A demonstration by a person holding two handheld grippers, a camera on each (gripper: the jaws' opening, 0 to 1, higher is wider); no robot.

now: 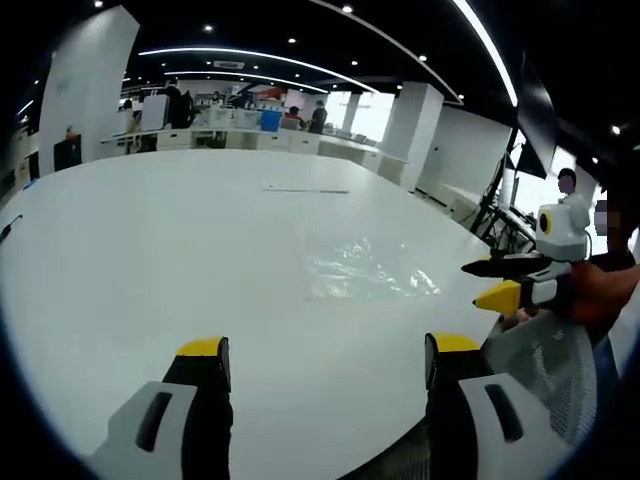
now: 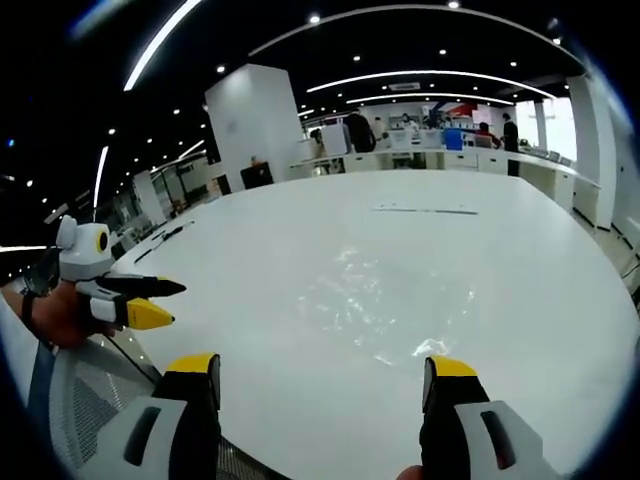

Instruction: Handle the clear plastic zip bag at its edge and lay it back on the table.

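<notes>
Left gripper view: the left tongs (image 1: 328, 358) stand wide apart and hold nothing, hovering over the near edge of the white surface (image 1: 150, 250). The clear zip bag (image 1: 365, 268) lies flat, inward from that edge, apparently awaiting an edge pinch. The right tongs (image 1: 490, 283) reach in.

Right gripper view: the right tongs (image 2: 327, 375) gape wide, empty. The bag (image 2: 395, 300) lies ahead; its outline dissolves into glare, zip edge unreadable. The left tongs (image 2: 165, 303) enter alongside.

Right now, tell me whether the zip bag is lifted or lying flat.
Lying flat: the clear zip bag rests spread on the white table, no gripper touching it.
</notes>
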